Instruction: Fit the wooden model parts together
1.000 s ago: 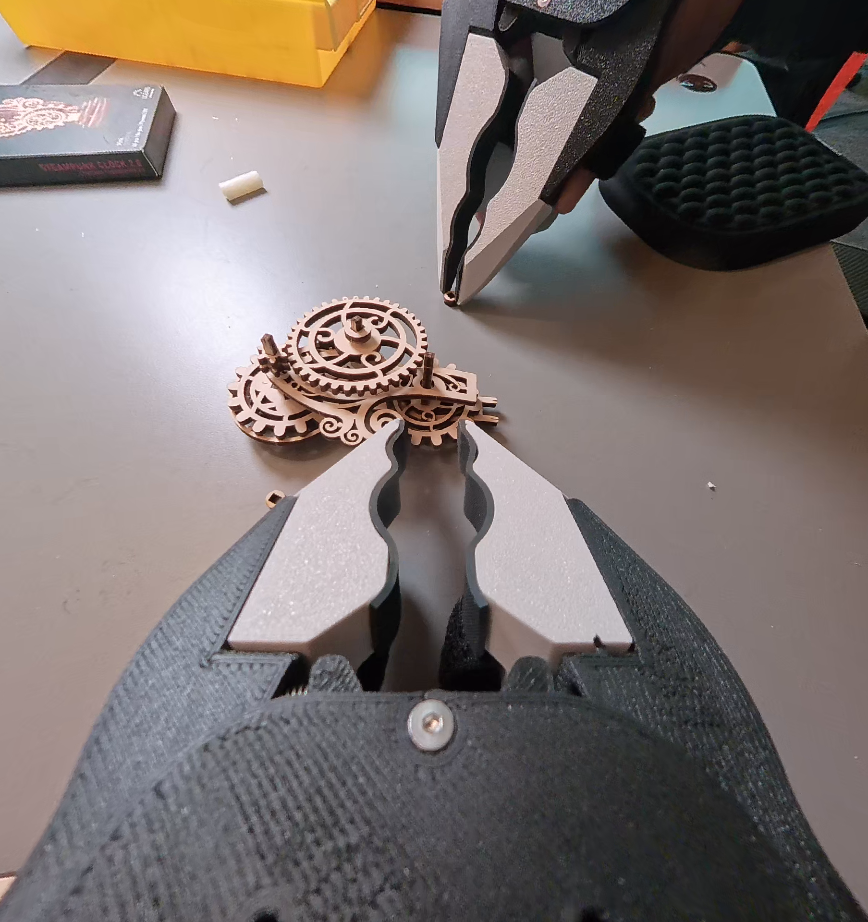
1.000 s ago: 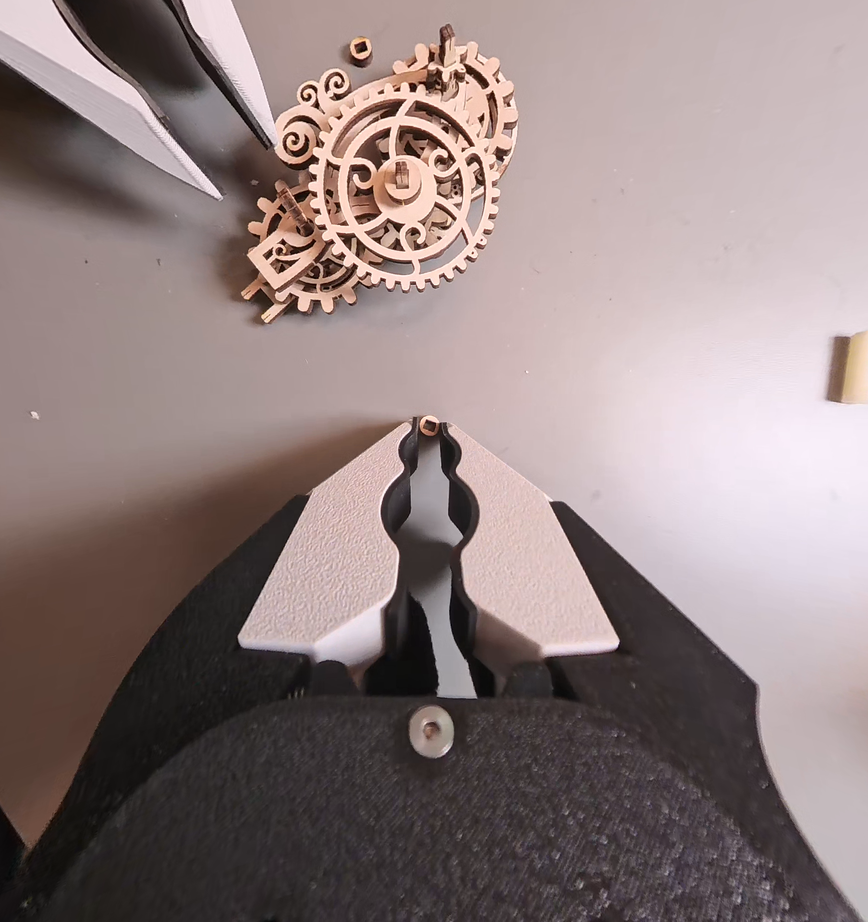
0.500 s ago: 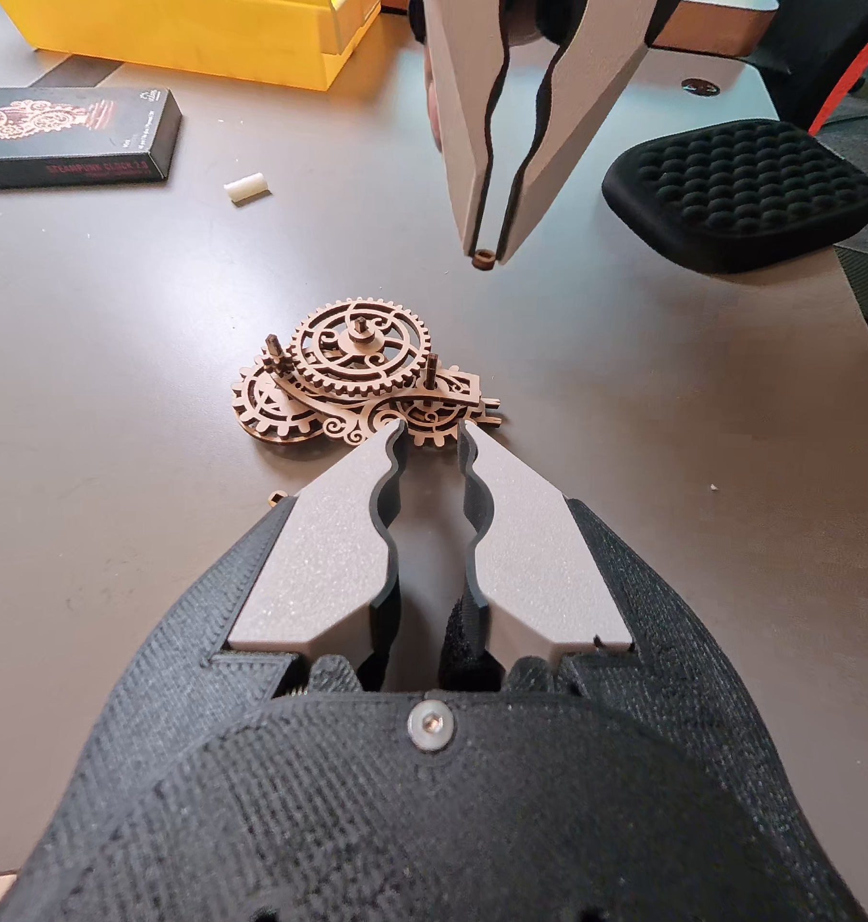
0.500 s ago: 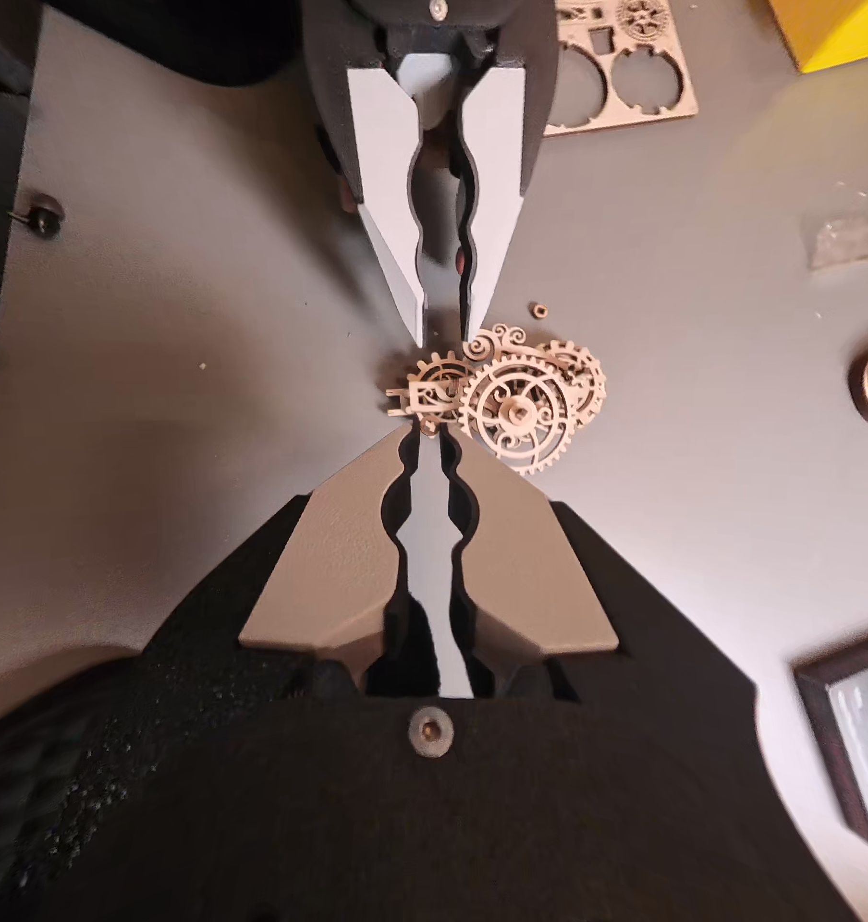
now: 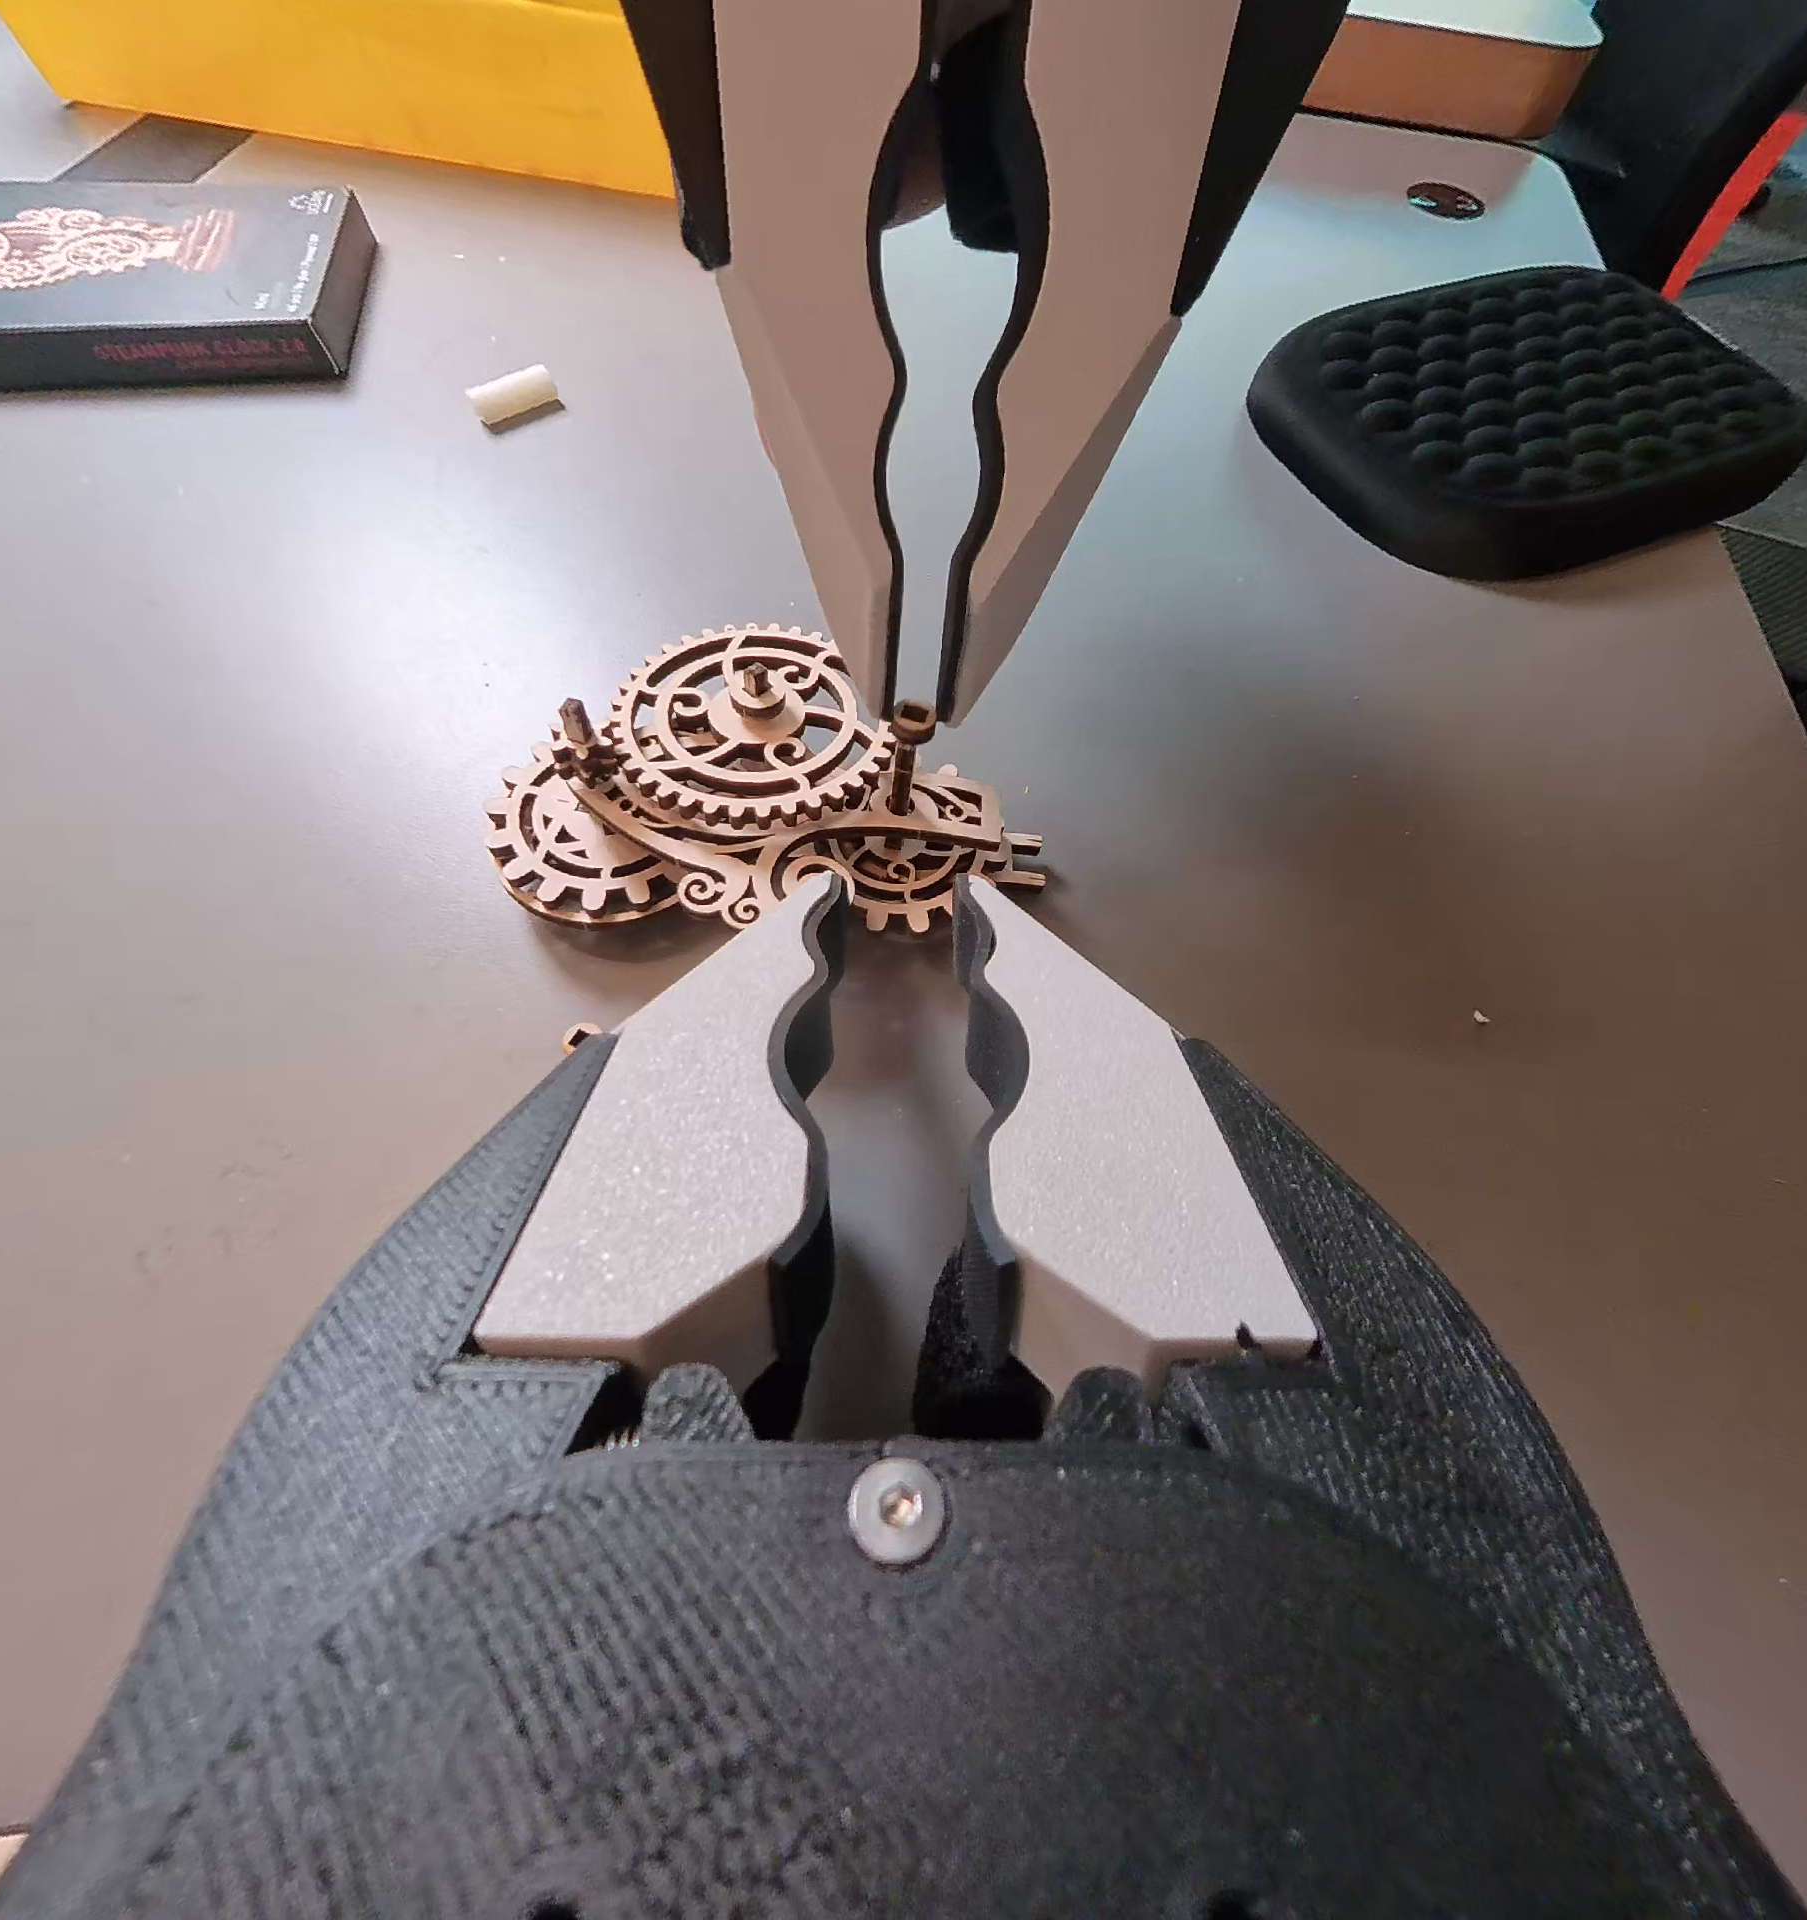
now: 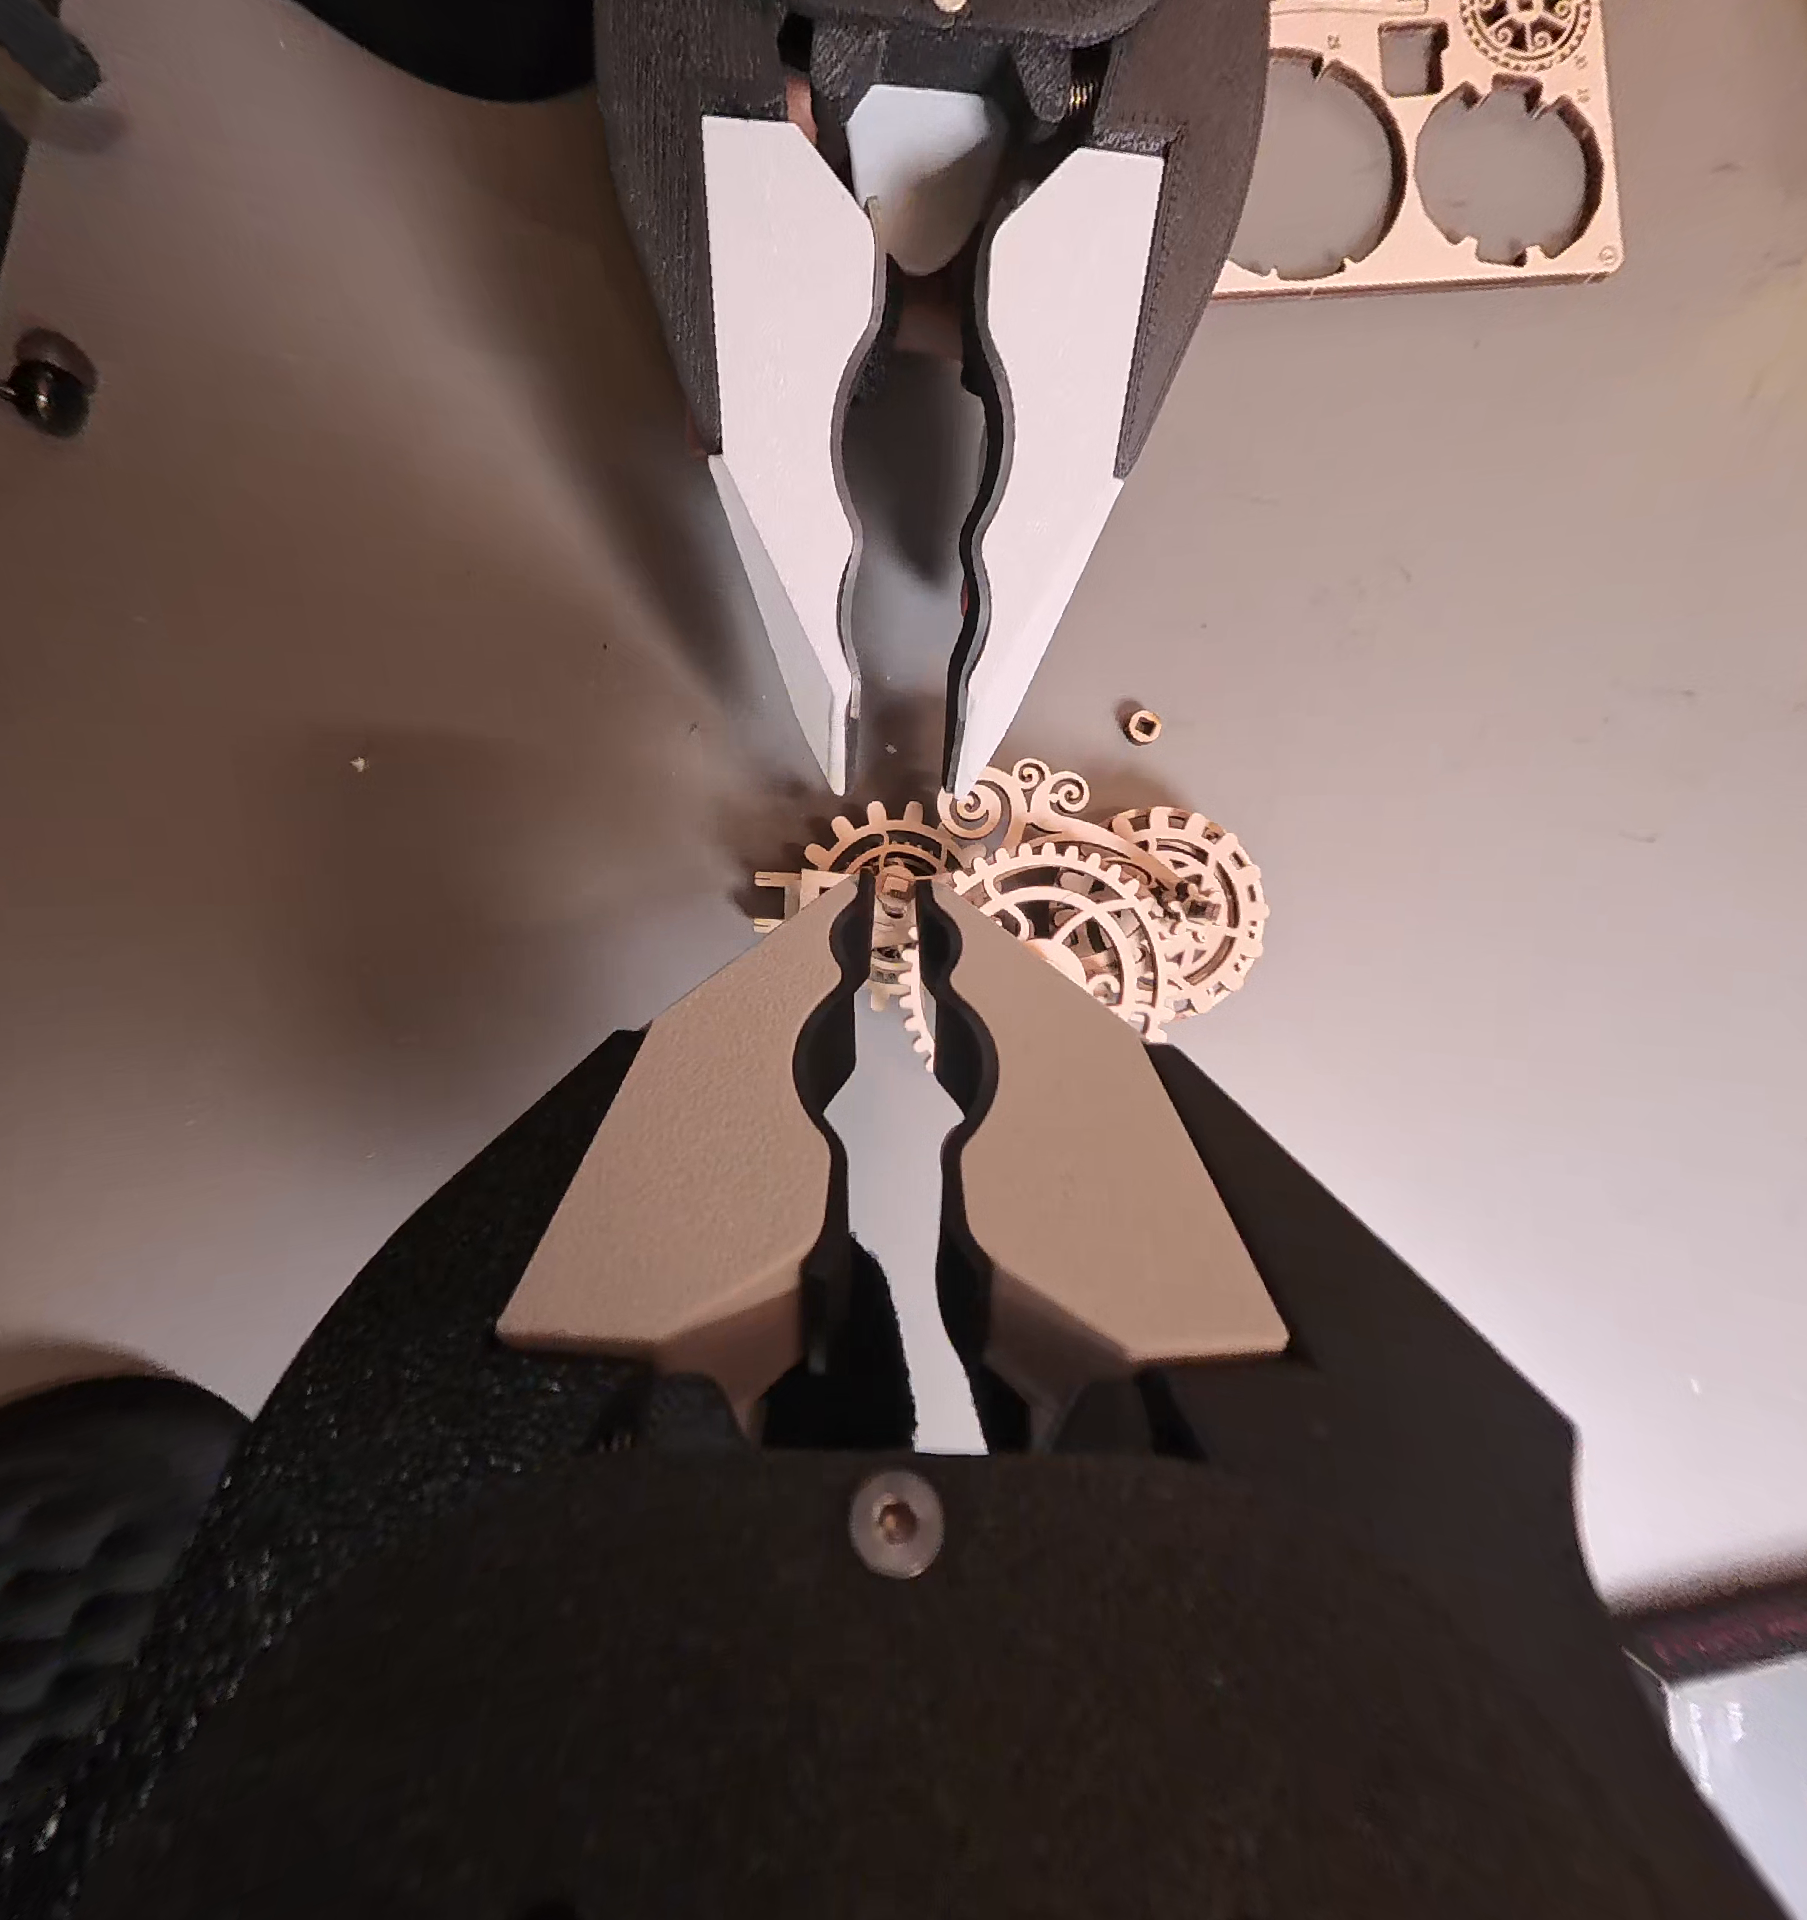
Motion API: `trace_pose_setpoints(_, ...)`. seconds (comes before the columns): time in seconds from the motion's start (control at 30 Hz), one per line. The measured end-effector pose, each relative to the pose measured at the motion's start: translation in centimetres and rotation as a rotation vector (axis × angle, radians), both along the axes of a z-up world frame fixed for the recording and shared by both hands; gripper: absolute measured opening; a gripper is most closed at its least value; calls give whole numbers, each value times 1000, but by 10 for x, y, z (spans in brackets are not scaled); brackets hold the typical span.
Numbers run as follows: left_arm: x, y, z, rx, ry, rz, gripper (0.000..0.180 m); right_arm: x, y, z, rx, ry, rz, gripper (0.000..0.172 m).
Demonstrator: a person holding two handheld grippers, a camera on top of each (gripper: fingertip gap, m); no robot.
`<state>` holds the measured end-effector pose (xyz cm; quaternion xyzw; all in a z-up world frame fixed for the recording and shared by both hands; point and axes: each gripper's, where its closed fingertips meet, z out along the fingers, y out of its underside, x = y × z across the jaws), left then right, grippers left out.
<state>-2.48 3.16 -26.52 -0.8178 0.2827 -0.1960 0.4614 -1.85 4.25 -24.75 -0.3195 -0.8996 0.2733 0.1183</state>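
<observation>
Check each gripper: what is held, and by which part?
Right gripper: small round wooden collar, pinched by its sides at the fingertips, atop a peg. Left gripper: open, holding nothing.

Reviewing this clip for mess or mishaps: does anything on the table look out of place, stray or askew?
A small wooden collar lies loose on the table, apart from the gear assembly, and a white stub lies stray beyond it. Nothing looks damaged.

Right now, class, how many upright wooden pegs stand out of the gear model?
3: large gear's centre; left, through the small pinion; right, under the right gripper's ring. Others may be hidden.
</observation>
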Motion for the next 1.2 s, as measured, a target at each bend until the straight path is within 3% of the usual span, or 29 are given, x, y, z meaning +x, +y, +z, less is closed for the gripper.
trace_pose_setpoints(1.2, 3, -1, -1, -7, -6, -13, 18, 3, 4, -21, 144, -87, 143, 7)
